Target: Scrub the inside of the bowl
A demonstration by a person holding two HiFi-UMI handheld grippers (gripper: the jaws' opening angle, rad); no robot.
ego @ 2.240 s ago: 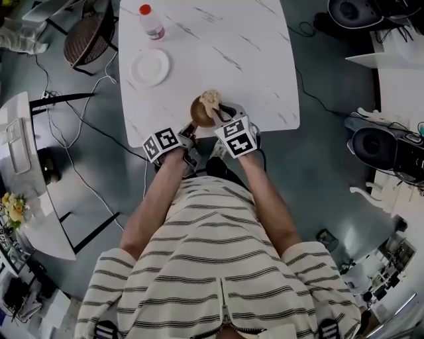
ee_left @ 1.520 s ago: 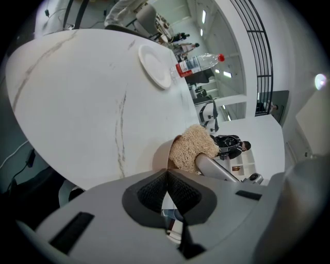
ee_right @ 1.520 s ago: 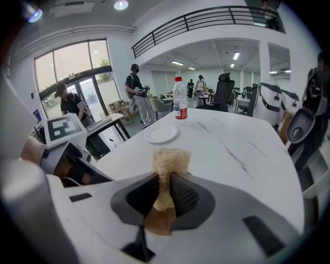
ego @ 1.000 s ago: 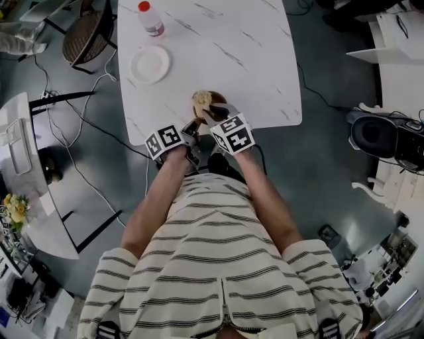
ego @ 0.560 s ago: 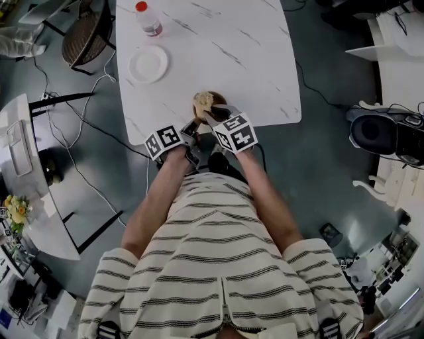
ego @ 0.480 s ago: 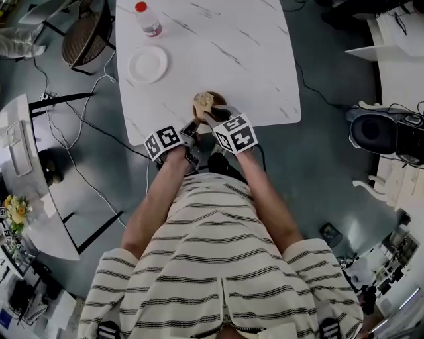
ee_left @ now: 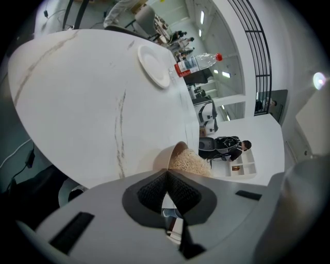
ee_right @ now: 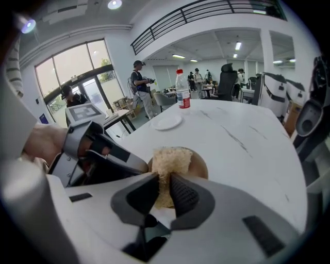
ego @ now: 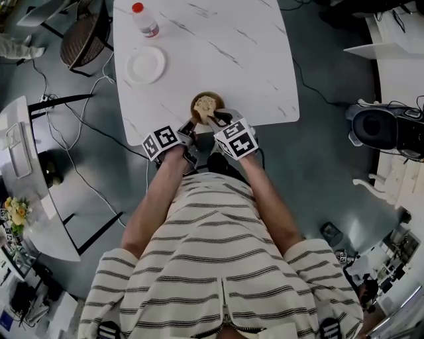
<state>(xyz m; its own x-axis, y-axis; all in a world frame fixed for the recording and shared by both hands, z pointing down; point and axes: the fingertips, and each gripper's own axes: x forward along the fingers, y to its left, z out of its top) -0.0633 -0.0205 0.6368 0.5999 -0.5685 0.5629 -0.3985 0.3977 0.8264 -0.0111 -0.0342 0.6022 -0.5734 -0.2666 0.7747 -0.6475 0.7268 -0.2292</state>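
A brown wooden bowl stands near the front edge of the white marble table. A beige fibrous scrubber lies inside it. My left gripper is at the bowl's near-left rim and shut on it; in the left gripper view the pads meet right at the bowl, with the scrubber beyond. My right gripper is shut on the scrubber's near end. In the right gripper view the scrubber runs from the jaws into the bowl; the left gripper is at the left.
A white plate and a red-capped water bottle stand at the table's far left. A wicker chair is beyond the table's left side. Cables and a white side table are on the floor at the left. People stand far off.
The scrubber has moved from the bowl's far rim down into its middle, carried by the right gripper. The left gripper has kept its place at the rim.
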